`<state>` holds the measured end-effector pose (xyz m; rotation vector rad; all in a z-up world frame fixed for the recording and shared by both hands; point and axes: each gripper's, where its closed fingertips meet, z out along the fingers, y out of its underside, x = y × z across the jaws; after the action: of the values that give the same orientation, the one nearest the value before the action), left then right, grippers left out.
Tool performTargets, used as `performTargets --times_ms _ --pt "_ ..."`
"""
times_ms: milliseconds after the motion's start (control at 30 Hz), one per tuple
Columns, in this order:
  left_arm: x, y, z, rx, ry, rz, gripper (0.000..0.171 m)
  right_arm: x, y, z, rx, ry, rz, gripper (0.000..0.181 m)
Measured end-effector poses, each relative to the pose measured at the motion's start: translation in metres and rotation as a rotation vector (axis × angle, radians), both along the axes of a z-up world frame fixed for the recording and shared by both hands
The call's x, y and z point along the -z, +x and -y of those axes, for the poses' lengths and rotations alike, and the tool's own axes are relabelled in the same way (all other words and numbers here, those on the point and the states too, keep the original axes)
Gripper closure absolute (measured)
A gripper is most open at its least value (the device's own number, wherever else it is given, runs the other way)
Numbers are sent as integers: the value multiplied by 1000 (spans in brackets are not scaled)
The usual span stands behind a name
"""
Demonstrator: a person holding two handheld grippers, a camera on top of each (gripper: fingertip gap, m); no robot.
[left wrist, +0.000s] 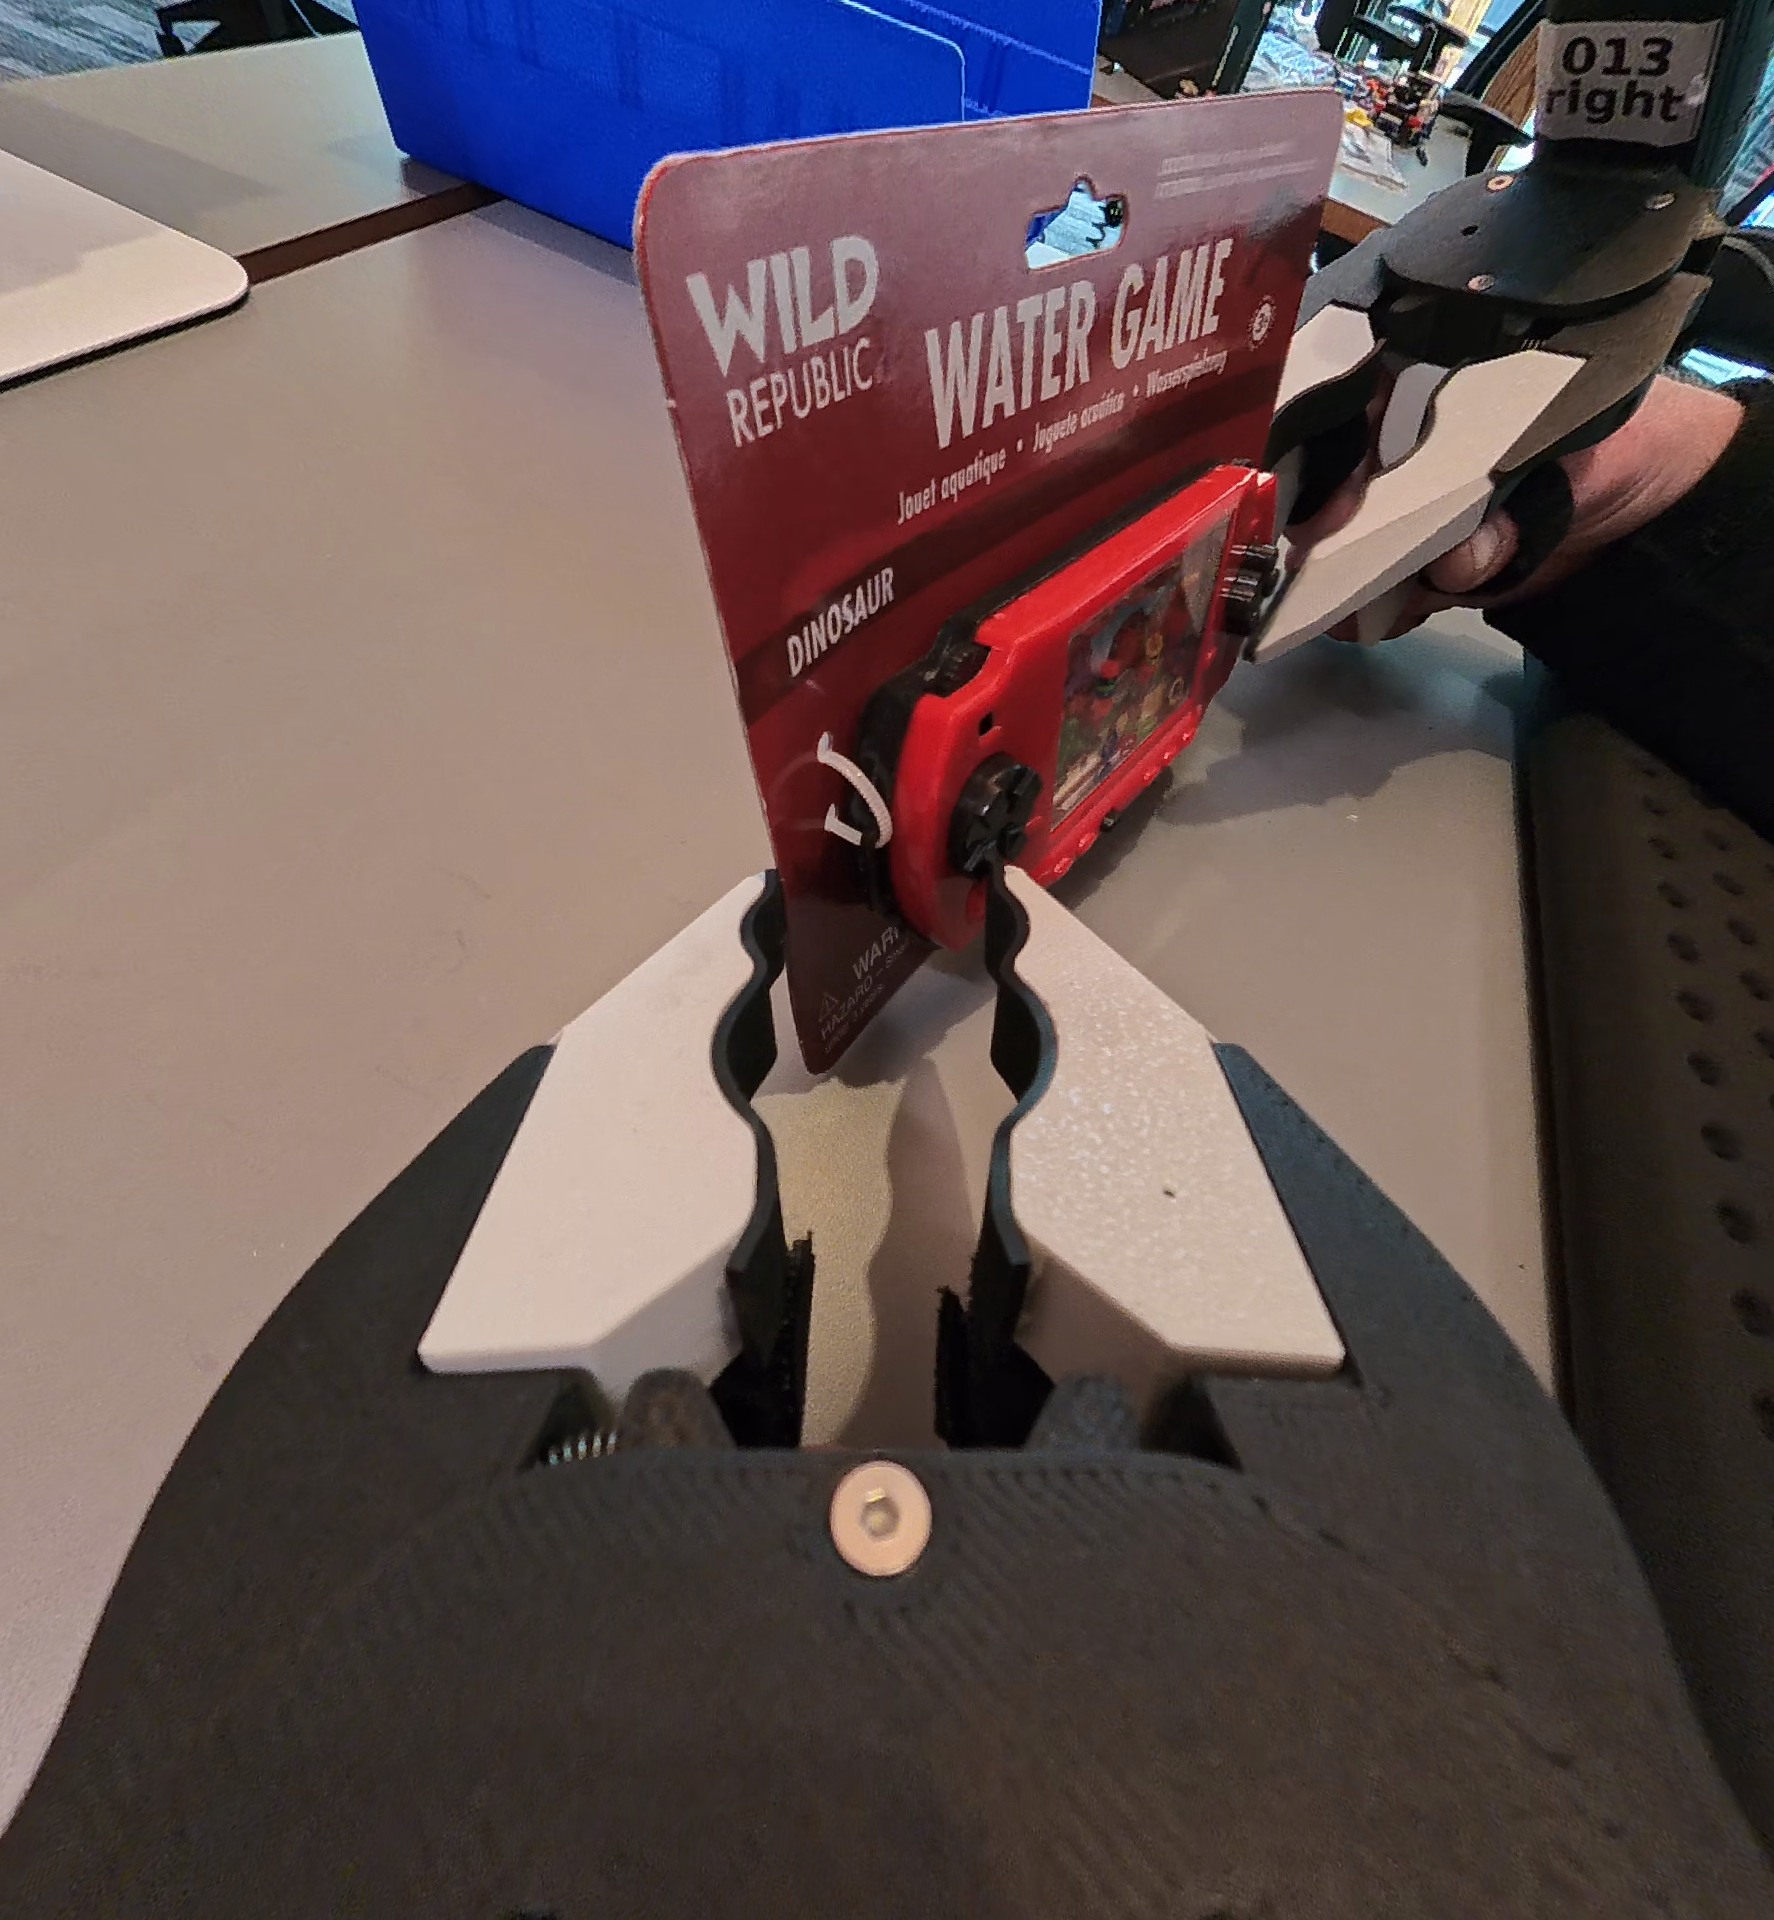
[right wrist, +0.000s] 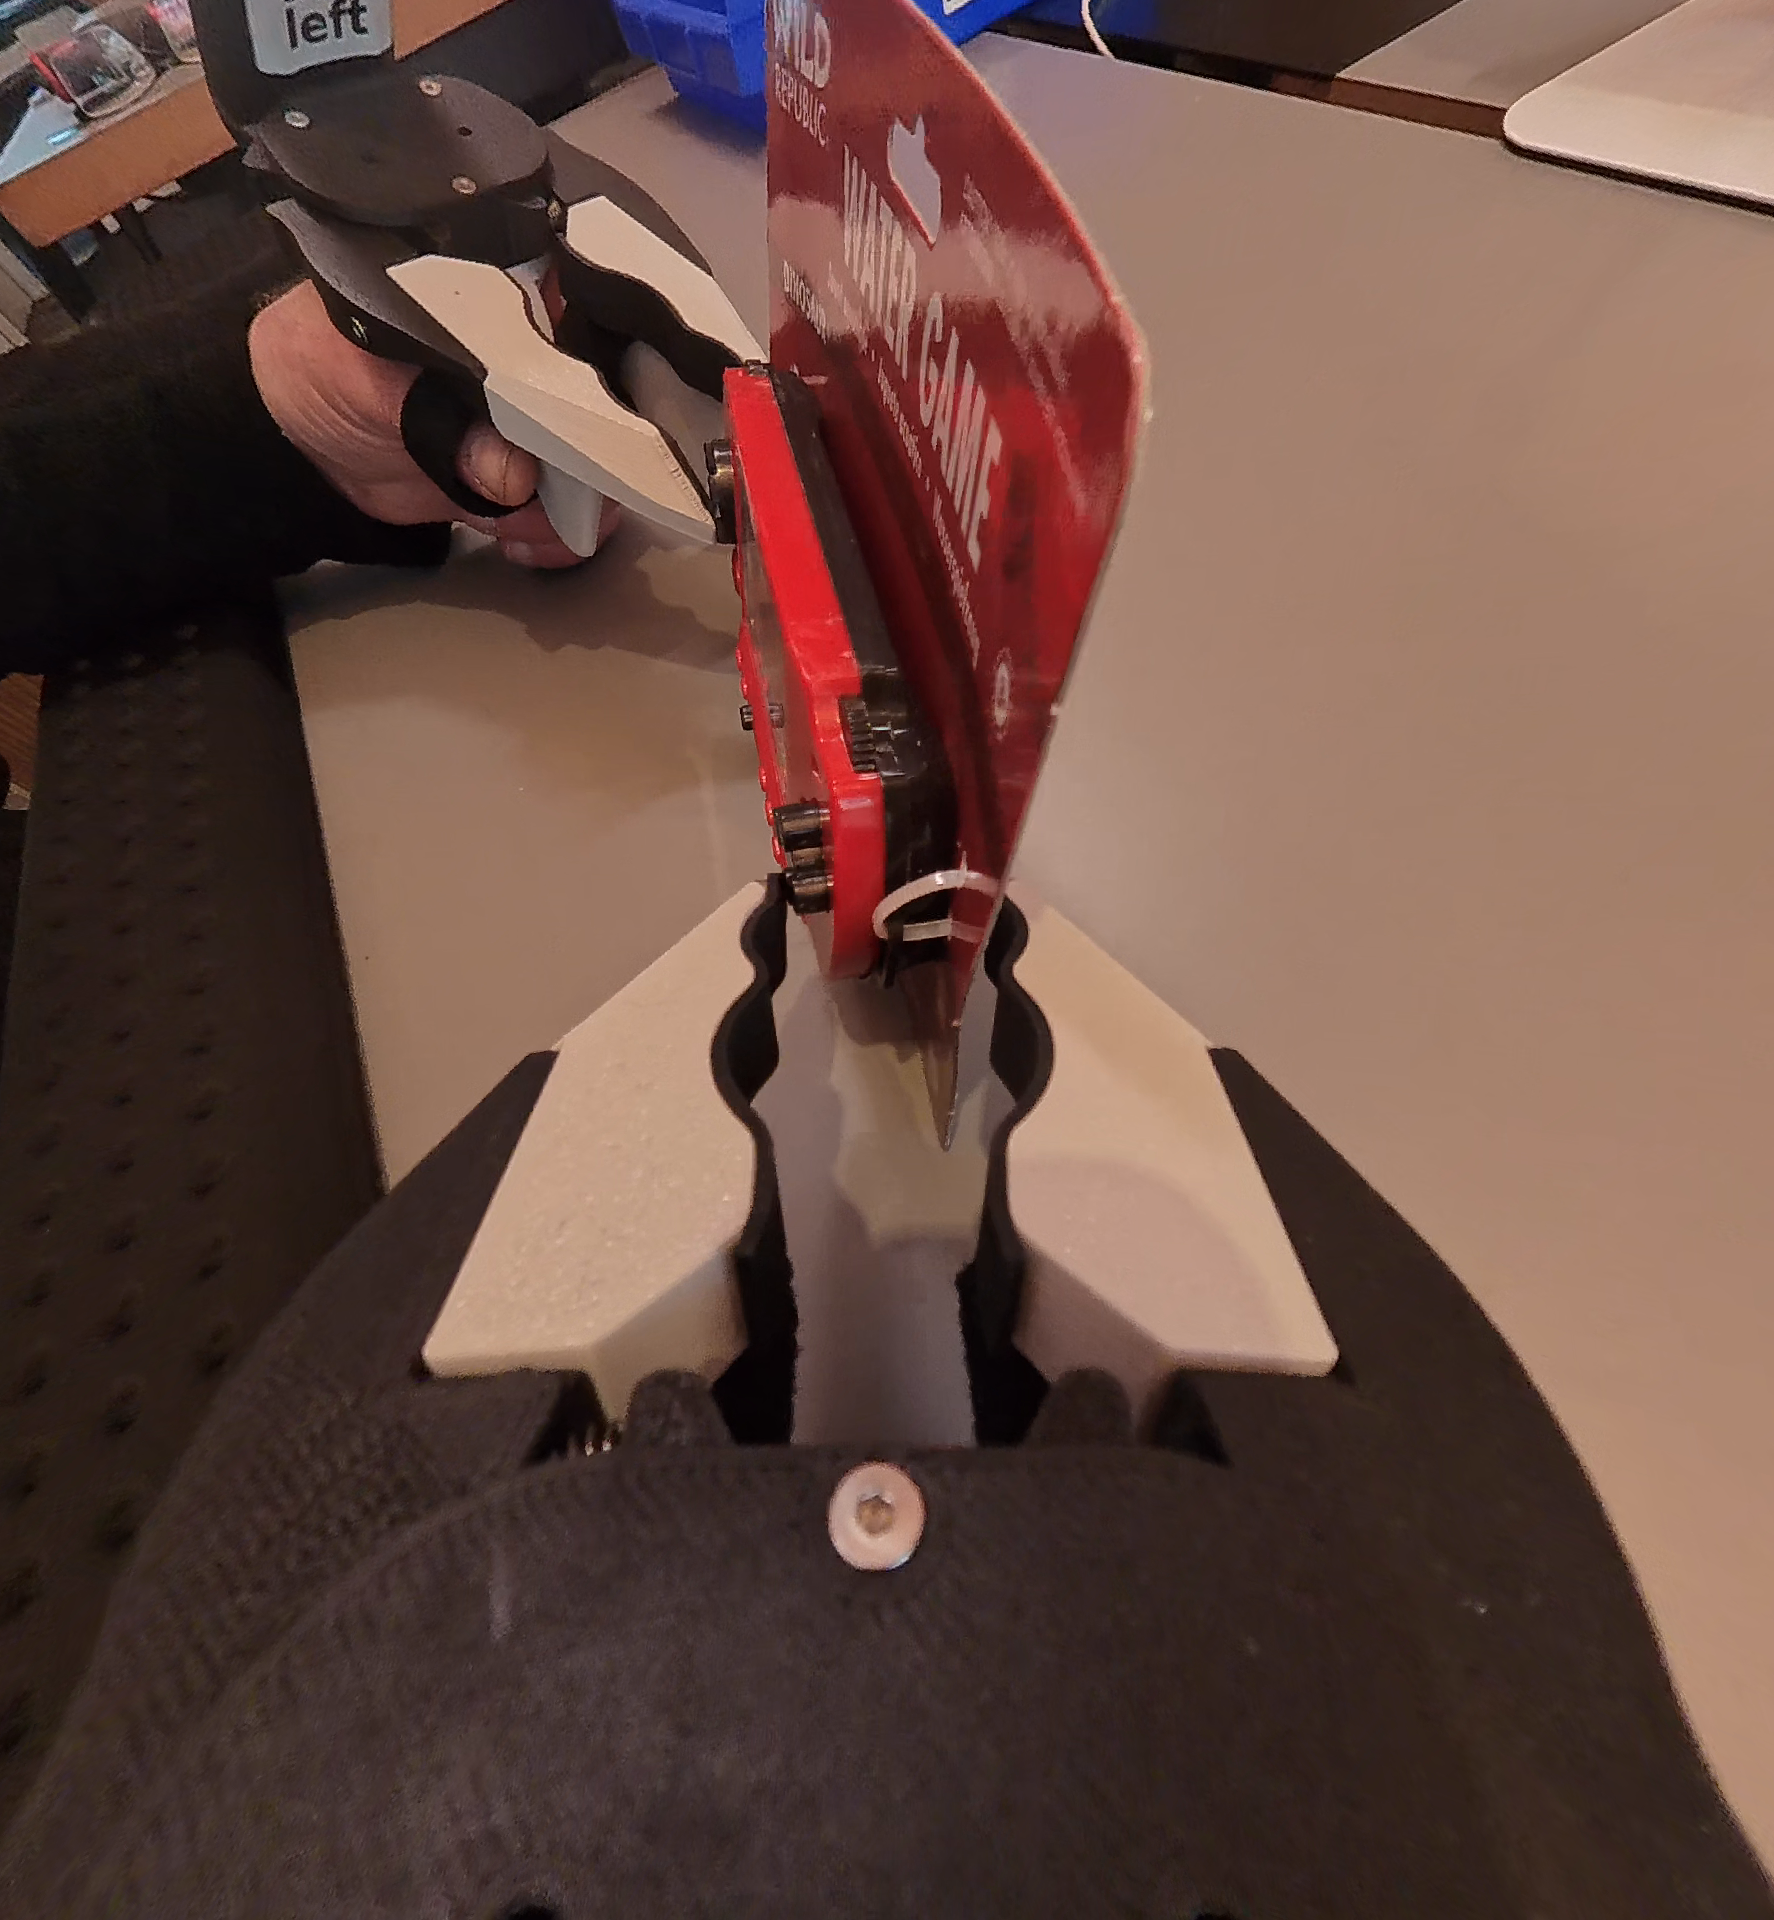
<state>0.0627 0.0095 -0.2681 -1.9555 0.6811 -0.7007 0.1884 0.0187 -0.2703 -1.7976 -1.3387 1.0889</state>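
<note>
A red handheld game toy (left wrist: pixel 1070 707) is tied with a white zip tie to a dark red printed card (left wrist: pixel 966 343). The card is held upright above the grey table (left wrist: pixel 343 623). My left gripper (left wrist: pixel 891 894) is shut on the near end of the pack, with card and toy between its fingers. My right gripper (left wrist: pixel 1272 561) clasps the far end in the left wrist view. In the right wrist view my right gripper (right wrist: pixel 893 904) is shut on the toy (right wrist: pixel 810 623) and card (right wrist: pixel 966 416). The left gripper (right wrist: pixel 732 436) grips the opposite end.
A blue bin (left wrist: pixel 706 94) stands behind the card. A white flat slab (left wrist: pixel 52 270) lies at the table's far left. A black perforated surface (left wrist: pixel 1693 1039) runs along the table's edge. A hand in a black sleeve (left wrist: pixel 1589 499) holds the right gripper.
</note>
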Motion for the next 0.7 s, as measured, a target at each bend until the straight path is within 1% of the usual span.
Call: performTargets --times_ms 333,567,700 --pt "1 1 0 1 -1 -3 136 0 1 -1 0 13 8 148" --pt "0 0 -1 -6 -8 6 136 -9 -1 -1 -4 -18 -10 153" --pt "0 -3 -1 -14 -14 14 135 -11 -4 -1 -14 -20 0 152"
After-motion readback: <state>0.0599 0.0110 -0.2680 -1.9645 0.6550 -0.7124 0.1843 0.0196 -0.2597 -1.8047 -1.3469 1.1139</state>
